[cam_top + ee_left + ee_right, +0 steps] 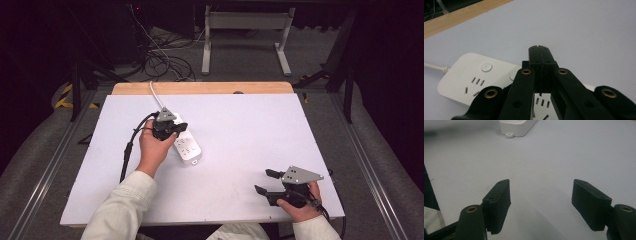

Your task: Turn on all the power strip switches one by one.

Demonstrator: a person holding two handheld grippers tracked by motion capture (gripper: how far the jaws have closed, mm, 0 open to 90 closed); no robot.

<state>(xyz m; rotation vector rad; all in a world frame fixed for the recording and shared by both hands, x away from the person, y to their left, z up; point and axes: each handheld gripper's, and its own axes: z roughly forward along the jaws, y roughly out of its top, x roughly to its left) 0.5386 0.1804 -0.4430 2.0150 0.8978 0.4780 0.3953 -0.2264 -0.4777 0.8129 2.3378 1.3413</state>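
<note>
The left gripper [540, 48] is over the white power strip [474, 77], its jaws pressed together with nothing between. The right gripper [541, 197] stands well apart, jaws spread wide.

A white tabletop [240, 165] with a strip of bare wood [202, 88] along its far edge stands on grey floor [240, 52], lit brightly while the room around it falls off into darkness. Beyond it stands a white metal frame [246, 30] on two feet, perhaps the base of another table, and a tangle of black cables [162, 62] lies beside it. Yellow-and-black striped tape [64, 96] marks the floor at the left.
</note>
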